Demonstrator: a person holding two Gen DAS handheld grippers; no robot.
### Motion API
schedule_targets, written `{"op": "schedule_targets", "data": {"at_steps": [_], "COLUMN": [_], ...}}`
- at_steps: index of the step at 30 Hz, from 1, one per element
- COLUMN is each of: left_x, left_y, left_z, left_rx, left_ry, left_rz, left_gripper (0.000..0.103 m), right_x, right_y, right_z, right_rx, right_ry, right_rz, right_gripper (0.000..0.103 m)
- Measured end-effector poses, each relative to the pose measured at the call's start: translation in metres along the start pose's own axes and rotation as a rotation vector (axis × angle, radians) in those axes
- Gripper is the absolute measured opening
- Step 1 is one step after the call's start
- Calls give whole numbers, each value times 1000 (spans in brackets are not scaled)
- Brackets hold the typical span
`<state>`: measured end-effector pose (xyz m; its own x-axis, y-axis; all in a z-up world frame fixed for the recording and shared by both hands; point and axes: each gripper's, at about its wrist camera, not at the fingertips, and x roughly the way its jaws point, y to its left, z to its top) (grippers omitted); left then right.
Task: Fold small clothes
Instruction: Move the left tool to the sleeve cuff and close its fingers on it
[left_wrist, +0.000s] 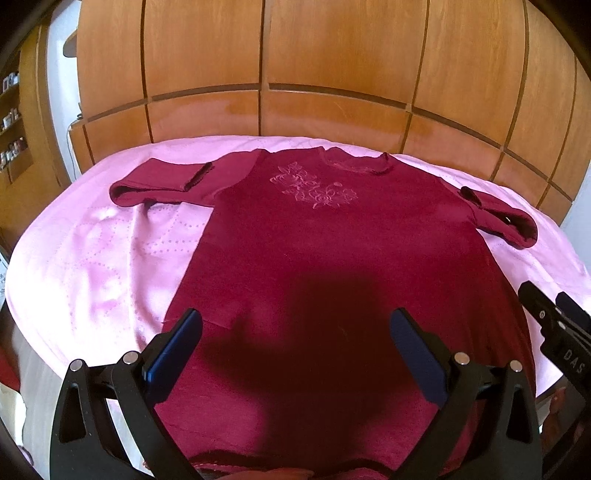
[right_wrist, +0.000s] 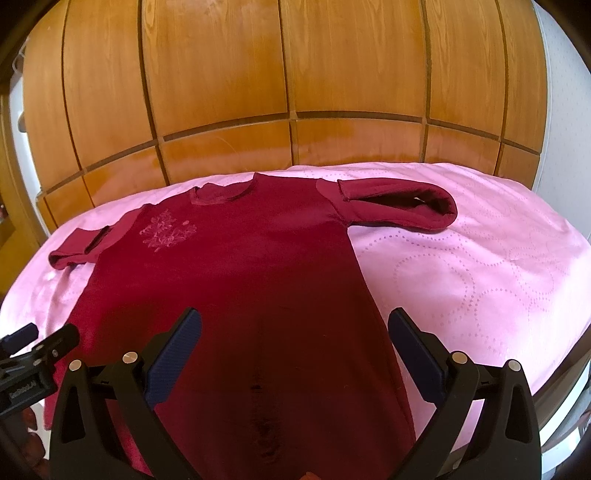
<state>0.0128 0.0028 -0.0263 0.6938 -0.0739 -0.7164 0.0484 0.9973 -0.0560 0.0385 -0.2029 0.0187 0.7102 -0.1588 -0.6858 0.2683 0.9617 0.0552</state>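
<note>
A dark red long-sleeved top (left_wrist: 332, 251) lies flat, front up, on a pink bedspread (left_wrist: 103, 258), neck towards the wooden wall. It has a flower embroidery (left_wrist: 314, 188) on the chest. Both sleeves are folded back on themselves: the left sleeve (left_wrist: 159, 181) and the right sleeve (right_wrist: 399, 206). My left gripper (left_wrist: 295, 332) is open and empty above the hem's left part. My right gripper (right_wrist: 293, 332) is open and empty above the hem's right part. The top also shows in the right wrist view (right_wrist: 240, 277). Each gripper shows at the edge of the other's view, the right one (left_wrist: 554, 325) and the left one (right_wrist: 33, 354).
A wooden panelled wardrobe (left_wrist: 295, 74) stands right behind the bed. Shelves with small items (left_wrist: 11, 122) are at the far left. The pink bedspread (right_wrist: 480, 277) lies bare to the right of the top, and its near edge drops off close to the grippers.
</note>
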Motion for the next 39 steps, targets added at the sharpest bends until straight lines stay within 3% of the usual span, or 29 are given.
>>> {"op": "schedule_targets", "data": {"at_steps": [7,13,17,25,31,35,39], "left_x": [22,44,51,68,91,105,128], "left_y": [8,13,10,-9,-37,-60,-91], "left_z": [-6,-15,-14,14,50,75,103], "left_rx": [-18,-16,-11,55,88,47,-35], "left_ry": [73,124,147,172,211,217,198], "left_rz": [-117,-75,-98,-120,-118,-230,-486], "left_gripper": [101,101,101,101,101,101,101], "right_x": [16,46,71,115,141,155,154], "right_y": [-14,-36,-55,-96,-126,-152,-165], "right_z": [-2,1,8,42,49,39,33], "right_rx": [11,-9,-30,14,28,133,199], "right_ry": [-13,50,63,70,114,177,165], "right_rz": [-20,-82,-147,-217,-375,-374,-313], "right_gripper": [100,100,100,100,100,100,100]}}
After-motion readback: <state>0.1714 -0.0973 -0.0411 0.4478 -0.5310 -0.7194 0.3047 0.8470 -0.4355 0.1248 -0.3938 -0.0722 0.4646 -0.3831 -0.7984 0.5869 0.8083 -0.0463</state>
